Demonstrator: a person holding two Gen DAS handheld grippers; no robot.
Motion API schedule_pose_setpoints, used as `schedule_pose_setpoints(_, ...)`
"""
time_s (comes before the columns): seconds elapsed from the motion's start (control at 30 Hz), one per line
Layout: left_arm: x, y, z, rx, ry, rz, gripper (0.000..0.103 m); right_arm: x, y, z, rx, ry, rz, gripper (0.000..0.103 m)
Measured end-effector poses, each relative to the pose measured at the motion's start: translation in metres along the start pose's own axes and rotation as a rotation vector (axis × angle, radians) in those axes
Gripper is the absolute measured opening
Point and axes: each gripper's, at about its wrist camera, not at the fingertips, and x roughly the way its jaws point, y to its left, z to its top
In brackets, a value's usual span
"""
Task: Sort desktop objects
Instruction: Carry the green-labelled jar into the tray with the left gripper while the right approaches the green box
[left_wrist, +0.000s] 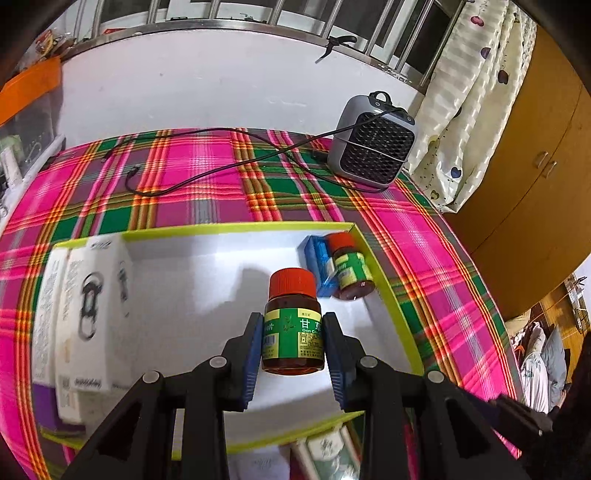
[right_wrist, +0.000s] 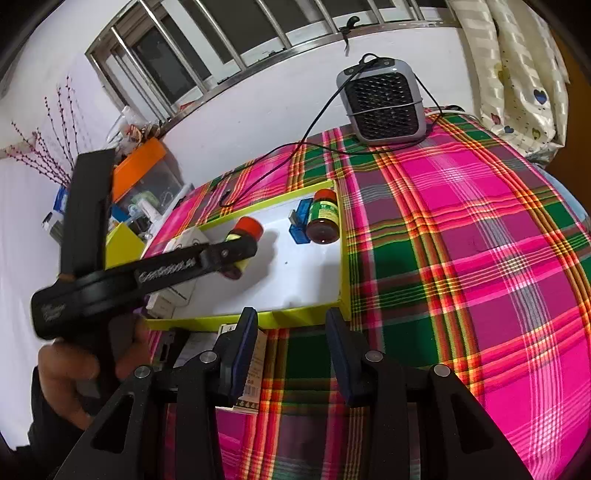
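While clamped in the left gripper (left_wrist: 293, 341), bottle (left_wrist: 293, 321) above the tray (left_wrist: 391, 295); right gripper (right_wrist: 291, 347) parted, gripping nothing.

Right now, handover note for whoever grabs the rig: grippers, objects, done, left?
Left gripper: shut on a red-capped bottle, held over the yellow-rimmed tray; not yet set down.
Right gripper: open, holds nothing, over the plaid cloth just in front of the tray.
In the tray: second red-capped bottle lying beside a blue box at the far right corner; white carton on the left.
Left to do: place the held bottle, then the packets under the right gripper, outside the tray.
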Motion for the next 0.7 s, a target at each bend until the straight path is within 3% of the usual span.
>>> schedule_pose_setpoints(0.43,0.042,0.006,0.025,-0.089,0.03,-0.015,0.033,0.001,-0.012,0.003,0.015,-0.003,-0.003,0.04)
schedule_pose_setpoints(0.7,0.045,0.013,0.032,-0.148,0.025,-0.063,0.033,0.002,-0.013,0.003,0.015,-0.007,0.0,0.04)
